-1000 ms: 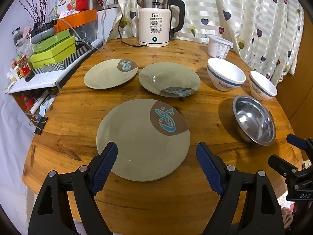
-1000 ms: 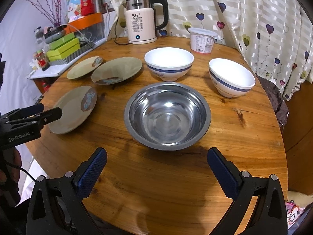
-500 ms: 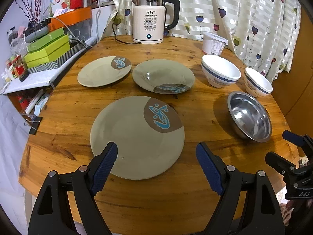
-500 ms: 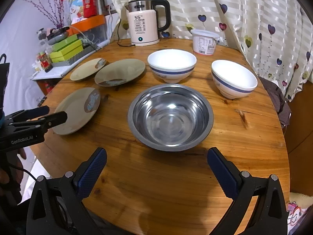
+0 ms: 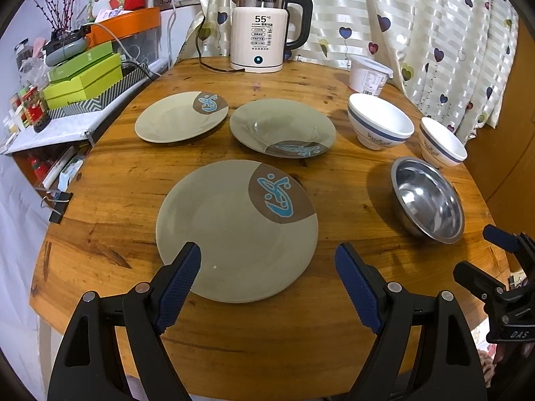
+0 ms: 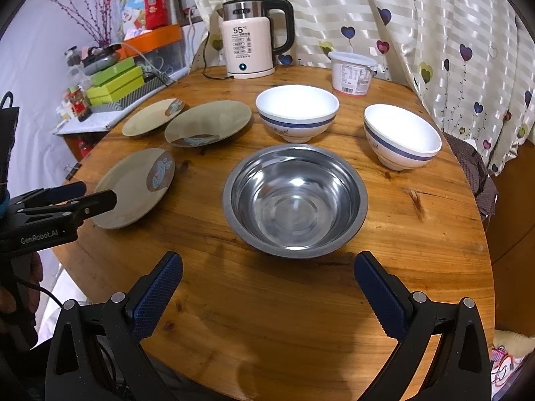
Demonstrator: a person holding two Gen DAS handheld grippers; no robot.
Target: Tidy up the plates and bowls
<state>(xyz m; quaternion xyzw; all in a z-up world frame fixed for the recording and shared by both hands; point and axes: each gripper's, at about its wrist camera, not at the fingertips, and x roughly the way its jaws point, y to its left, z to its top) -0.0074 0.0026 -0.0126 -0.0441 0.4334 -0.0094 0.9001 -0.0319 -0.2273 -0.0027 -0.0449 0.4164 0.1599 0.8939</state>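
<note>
1. Both views have drifted only a little against the earlier frames: I have drawn each gripper slightly back and up, so the crockery sits a touch lower and farther from the jaws; nothing on the desk [image 6: 434, 234] has shifted.
2. My left gripper [image 5: 267, 282] has its jaws wide apart and empty, with the near plate [image 5: 234, 230] just ahead, its near rim lying between them.
3. My right gripper [image 6: 267, 285] is likewise spread and holding nothing, and the steel bowl [image 6: 296, 200] sits straight ahead, just beyond its jaws.
4. Farther ahead of the left jaws lie the deep plate [image 5: 282, 127] and the small plate [image 5: 180, 117], apart from each other; the two white bowls [image 6: 297, 112] [image 6: 401, 135] stand beyond the steel one.
5. I judge nothing is stacked yet, so the step in hand is the first pick.
6. To do it well, I would come in low at the near plate's rim, one jaw under the lip and one over, close firmly, then lift level.
7. A flat glazed plate may slip or tip, so I would keep the carry slow and clear of the kettle [image 5: 264, 30].
</note>
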